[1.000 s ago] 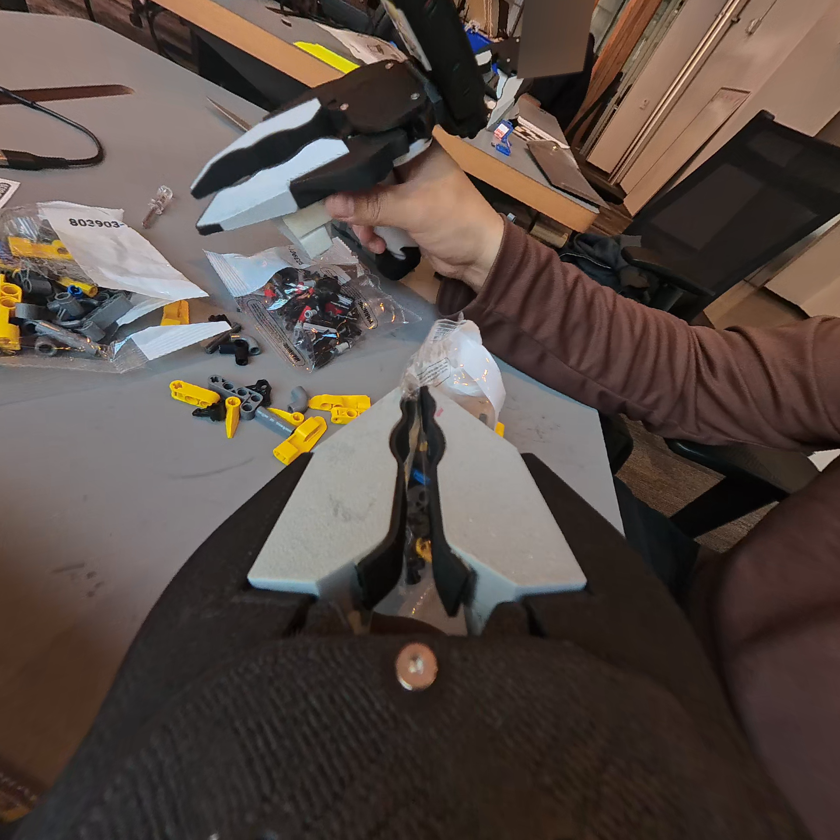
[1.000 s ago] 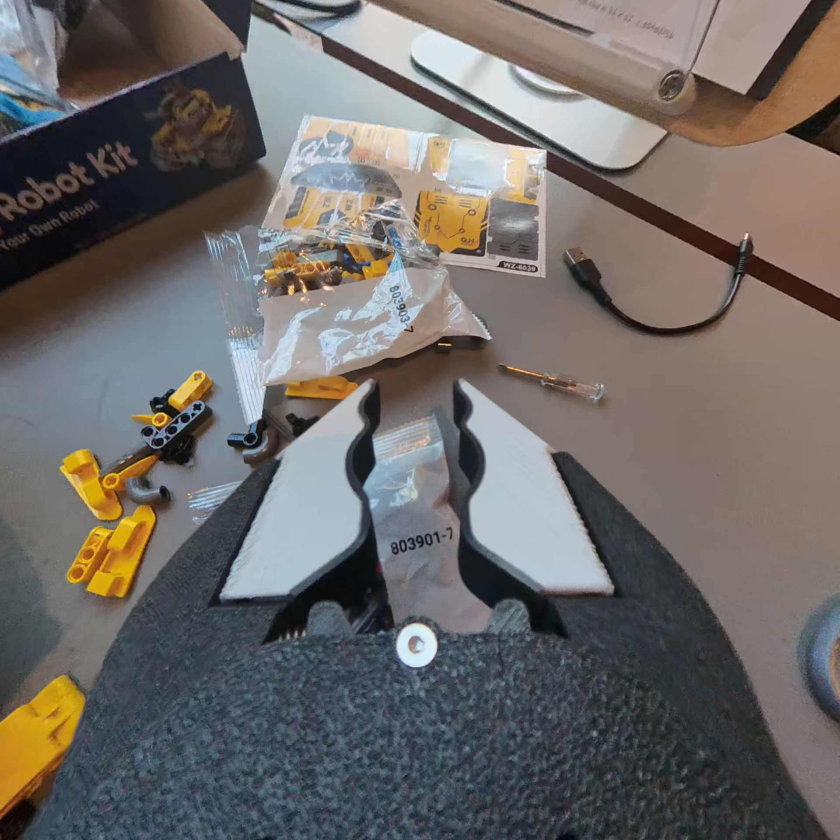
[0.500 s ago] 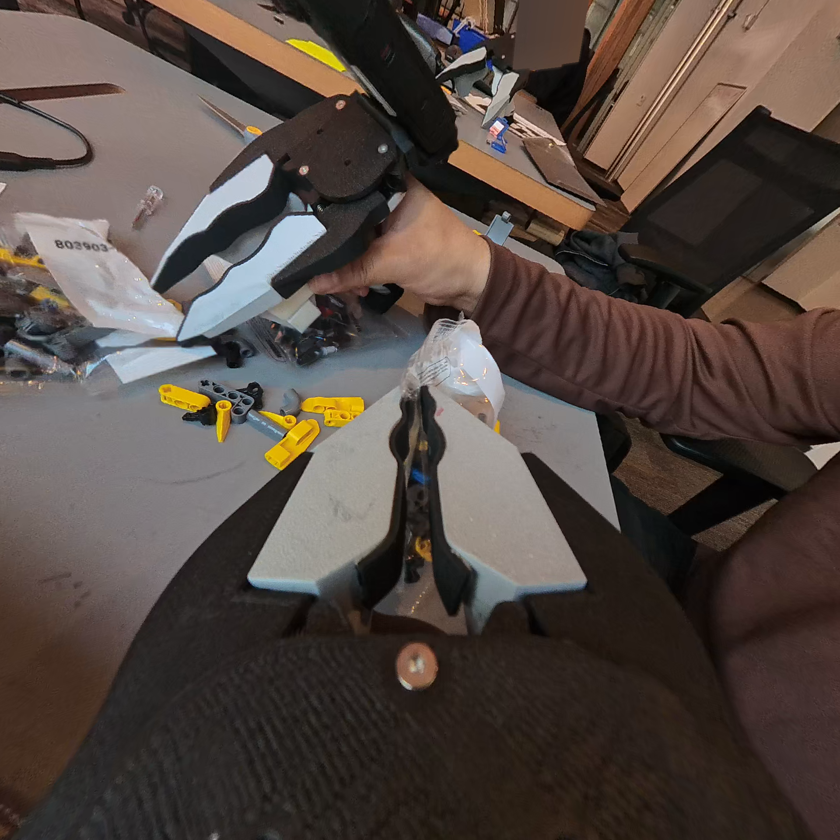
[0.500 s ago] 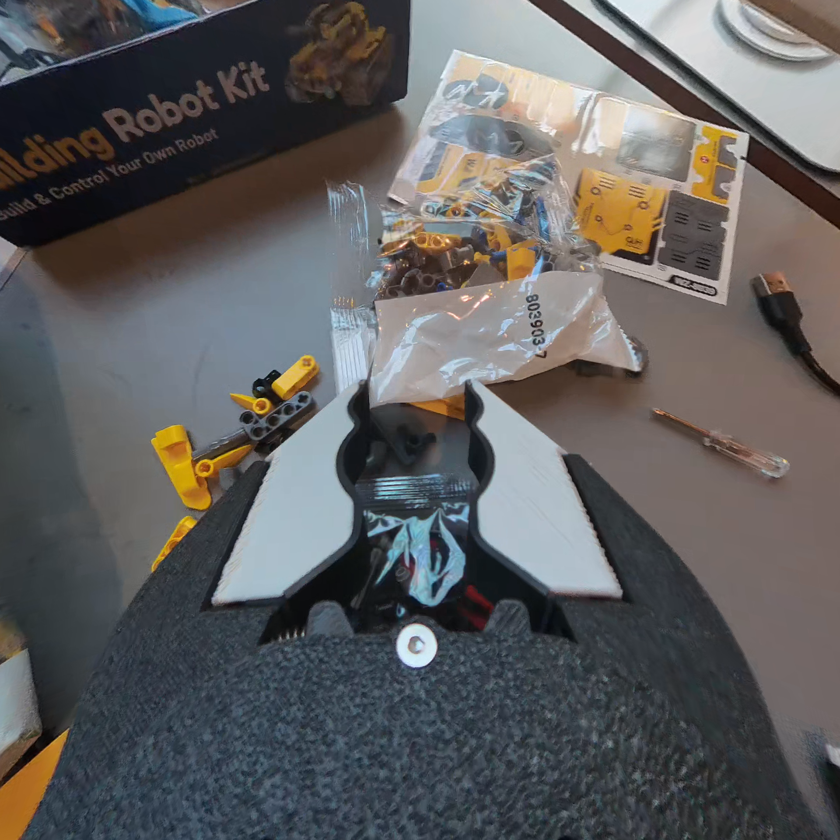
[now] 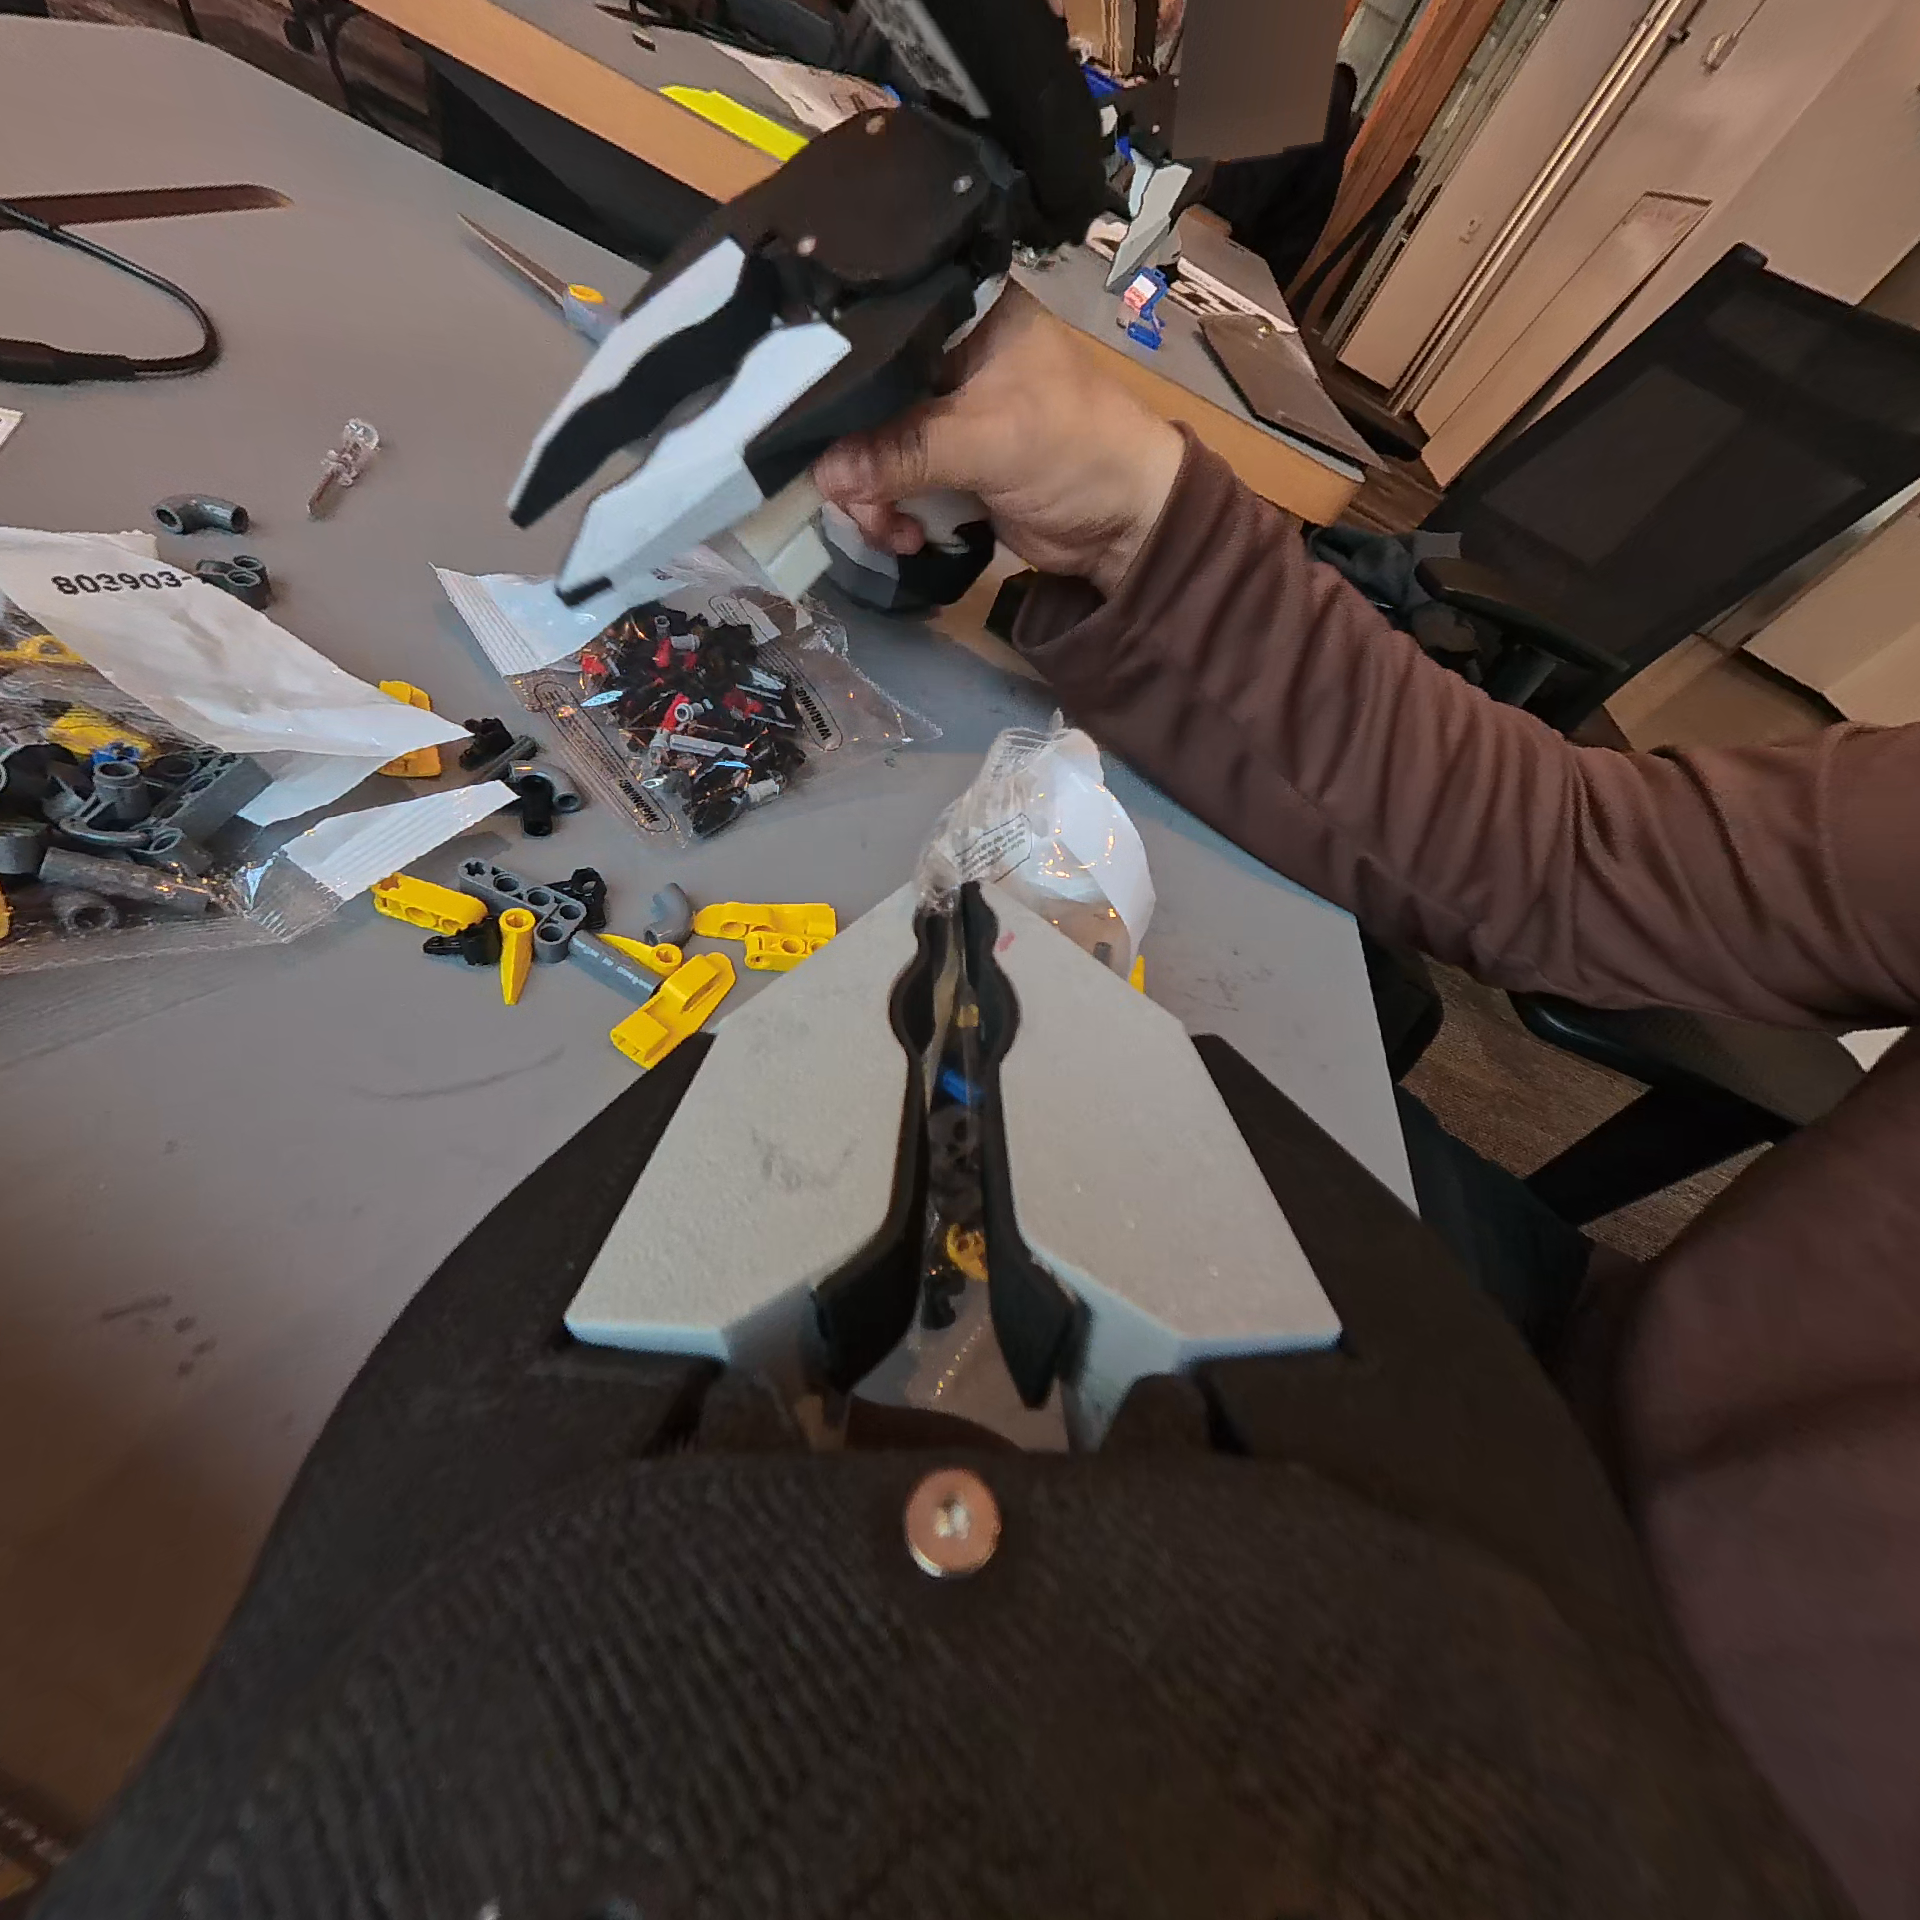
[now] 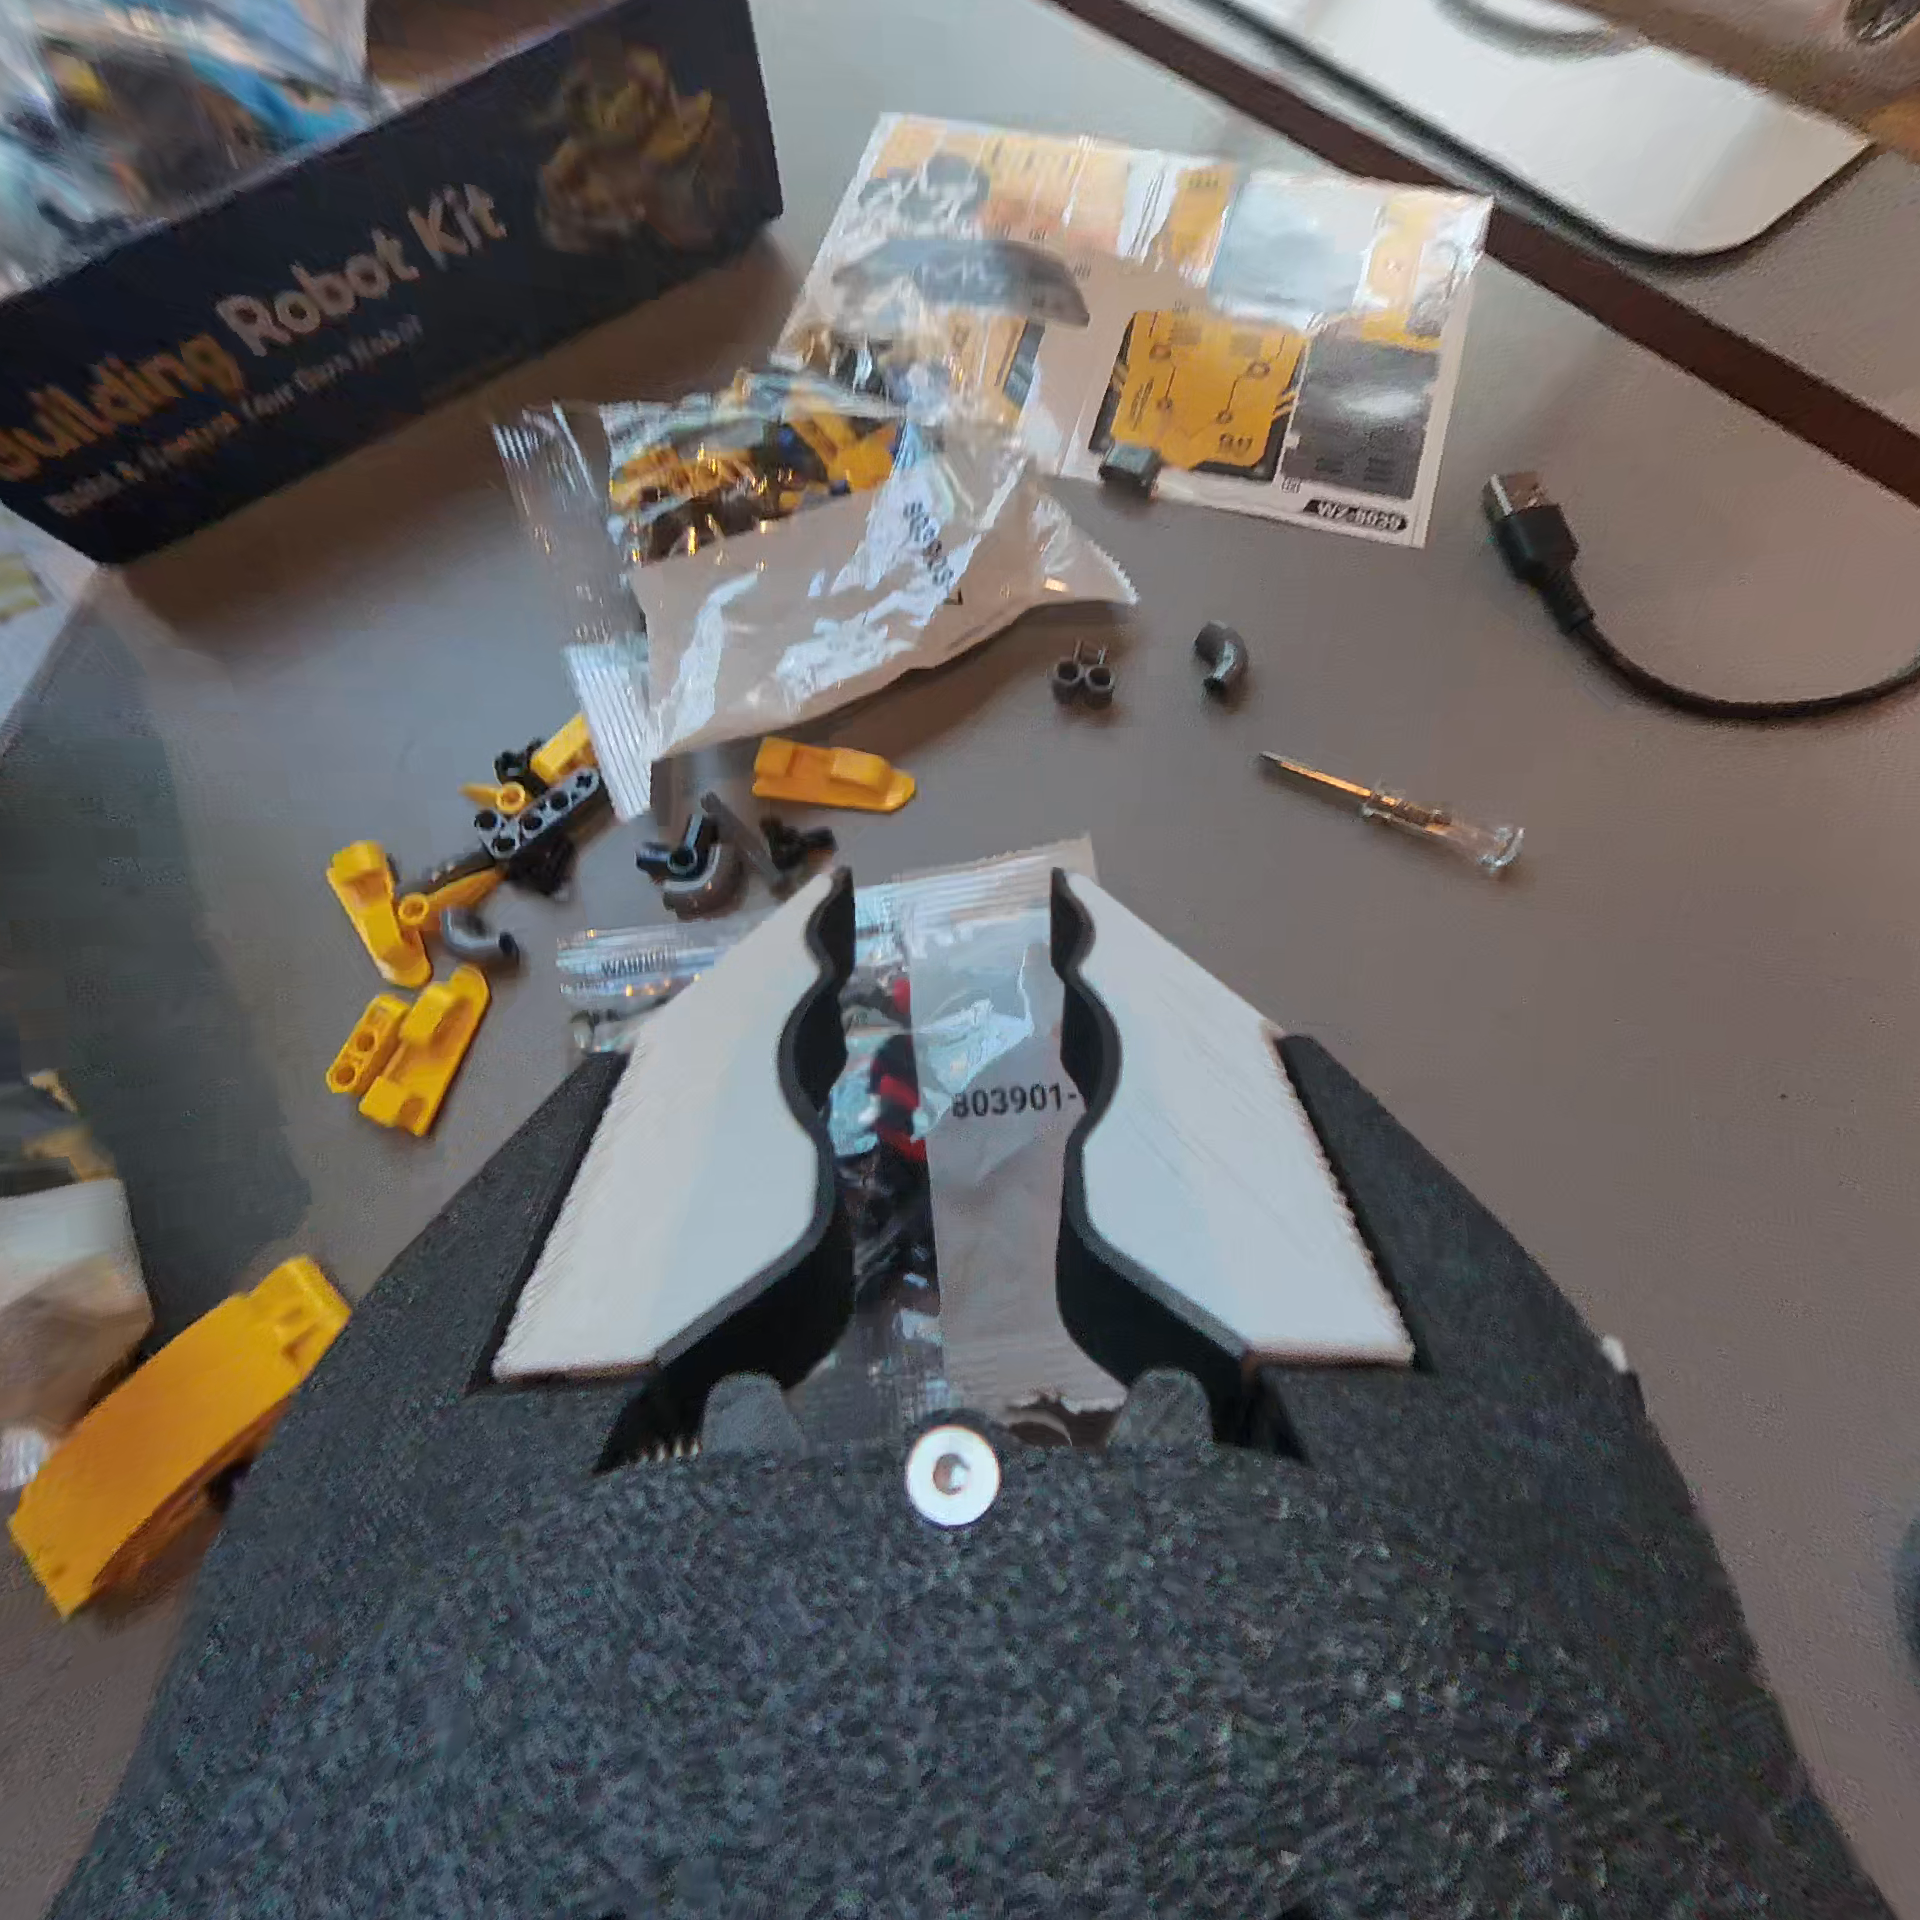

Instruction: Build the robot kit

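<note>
1. While its jaws stay pinched on a small clear parts bag [image 5: 1039, 831], the left gripper [image 5: 951, 914] hangs over the grey surface [image 5: 260, 1143].
2. Right gripper [image 6: 951, 894], jaws apart, hovers just above a bag of black and red pins [image 5: 707, 707].
3. Beyond: loose yellow pieces [image 6: 400, 997], then a torn bag [image 6: 831, 582].

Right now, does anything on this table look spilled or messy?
Yes. A torn clear parts bag lies open on the grey table, and small yellow, grey and black building pieces are strewn loose beside it. A tiny screwdriver lies apart. The left gripper pinches another small bag.
</note>
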A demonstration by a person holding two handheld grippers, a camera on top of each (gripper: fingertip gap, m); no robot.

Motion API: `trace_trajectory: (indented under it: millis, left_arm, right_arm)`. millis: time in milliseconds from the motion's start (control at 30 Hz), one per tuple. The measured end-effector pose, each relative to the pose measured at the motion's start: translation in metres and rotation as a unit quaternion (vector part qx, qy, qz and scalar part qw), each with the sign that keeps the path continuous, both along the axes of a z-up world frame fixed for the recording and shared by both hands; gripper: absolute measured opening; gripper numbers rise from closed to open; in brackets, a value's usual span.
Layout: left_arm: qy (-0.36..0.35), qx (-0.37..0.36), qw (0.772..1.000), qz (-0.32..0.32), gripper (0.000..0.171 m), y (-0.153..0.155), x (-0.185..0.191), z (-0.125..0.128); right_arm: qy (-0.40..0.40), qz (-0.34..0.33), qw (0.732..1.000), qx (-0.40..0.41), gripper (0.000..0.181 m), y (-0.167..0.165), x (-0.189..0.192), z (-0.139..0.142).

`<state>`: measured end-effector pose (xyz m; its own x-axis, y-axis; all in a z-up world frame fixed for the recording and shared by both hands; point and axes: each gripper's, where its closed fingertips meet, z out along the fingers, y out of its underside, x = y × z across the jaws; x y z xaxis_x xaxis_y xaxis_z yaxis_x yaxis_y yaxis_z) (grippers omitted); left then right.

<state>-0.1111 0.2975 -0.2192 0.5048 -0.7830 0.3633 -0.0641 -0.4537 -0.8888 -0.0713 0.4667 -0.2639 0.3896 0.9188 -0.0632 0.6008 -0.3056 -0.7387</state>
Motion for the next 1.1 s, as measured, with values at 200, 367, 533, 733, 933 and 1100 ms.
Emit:
trace_trajectory:
  millis: [200, 367, 533, 733, 933, 1100]
  left_arm:
    - [0.002, -0.001, 1.000, 0.000, 0.000, 0.000, -0.001, 0.000]
    - [0.001, -0.003, 1.000, 0.000, 0.000, 0.000, 0.000, -0.001]
    - [0.003, -0.006, 1.000, -0.002, 0.000, 0.000, 0.001, -0.003]
    - [0.005, -0.006, 1.000, -0.005, 0.000, -0.001, 0.003, -0.003]
    - [0.005, -0.004, 1.000, -0.005, 0.000, -0.002, 0.004, -0.002]
    - [0.005, -0.005, 1.000, -0.005, 0.000, -0.002, 0.005, -0.003]
  right_arm:
    - [-0.134, 0.055, 0.989, 0.004, 0.027, -0.021, 0.023, -0.029]
    - [-0.139, 0.026, 0.990, 0.011, 0.024, -0.011, 0.035, -0.022]
    - [-0.101, 0.009, 0.994, 0.045, 0.026, -0.002, 0.026, -0.006]
    - [-0.117, 0.038, 0.989, 0.078, 0.023, -0.015, 0.003, -0.011]
    - [-0.146, 0.058, 0.985, 0.070, 0.013, -0.022, -0.007, -0.034]
    - [-0.114, 0.064, 0.991, 0.036, 0.004, -0.029, -0.017, -0.035]
